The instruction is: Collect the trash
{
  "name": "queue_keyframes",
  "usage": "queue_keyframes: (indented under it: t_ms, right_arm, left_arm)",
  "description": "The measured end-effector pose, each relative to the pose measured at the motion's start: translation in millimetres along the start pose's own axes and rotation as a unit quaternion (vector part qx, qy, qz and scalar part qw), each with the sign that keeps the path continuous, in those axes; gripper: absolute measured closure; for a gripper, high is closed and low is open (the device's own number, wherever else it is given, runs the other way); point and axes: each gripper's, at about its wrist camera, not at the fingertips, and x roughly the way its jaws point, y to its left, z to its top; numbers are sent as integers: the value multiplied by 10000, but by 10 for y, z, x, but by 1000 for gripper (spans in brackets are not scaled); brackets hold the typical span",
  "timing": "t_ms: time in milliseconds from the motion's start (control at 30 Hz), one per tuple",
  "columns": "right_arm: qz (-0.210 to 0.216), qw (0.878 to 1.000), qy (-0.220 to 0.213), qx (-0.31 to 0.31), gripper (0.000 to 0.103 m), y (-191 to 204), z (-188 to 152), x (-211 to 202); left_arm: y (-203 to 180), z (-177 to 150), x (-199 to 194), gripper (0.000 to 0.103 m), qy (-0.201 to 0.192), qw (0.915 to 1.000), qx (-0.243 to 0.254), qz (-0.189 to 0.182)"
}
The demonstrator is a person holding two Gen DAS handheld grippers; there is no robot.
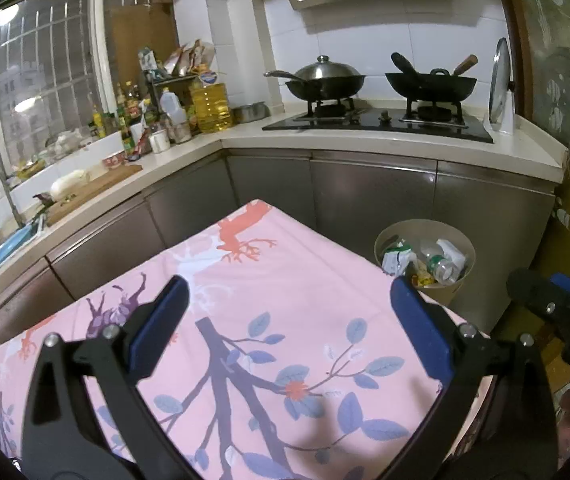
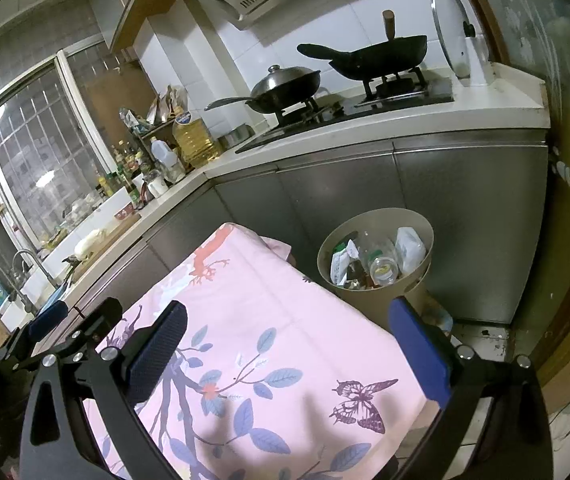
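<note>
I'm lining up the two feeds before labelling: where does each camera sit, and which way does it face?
Left wrist: on the left hand-held gripper, over the pink floral cloth, facing the stove; its open fingers and the right hand-held gripper at the right edge show.
Right wrist: on the right hand-held gripper, tilted, facing the trash bin and cabinets; the left hand-held gripper shows at lower left.
Shared: cloth, bin, stove, both woks.

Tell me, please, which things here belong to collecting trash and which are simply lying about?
Job:
- round beige trash bin
- clear plastic bottle inside it
- both open tongs

Lying about:
- pink floral tablecloth
- lidded steel wok
- yellow oil jug
</note>
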Motion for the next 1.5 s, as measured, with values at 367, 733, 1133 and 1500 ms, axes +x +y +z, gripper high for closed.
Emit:
queue_keyframes:
  t_ms: [367, 733, 1133, 1500]
  right_arm:
    - [8, 10000, -9, 0, 6, 6, 0, 1]
    - [8, 10000, 63, 11, 6, 57, 2, -2]
    - [17, 9999, 115, 14, 6, 49, -41, 48]
    - [16, 9999, 148, 28, 6, 60, -70, 65]
  left_arm:
    - [35, -24, -53, 6, 66, 9999, -93, -31]
    - [97, -44, 12, 6, 224, 9997, -122, -69]
    - [99, -82, 55, 6, 263, 9996, -100, -16]
    - [104, -87, 80, 6, 313, 9994, -119, -13]
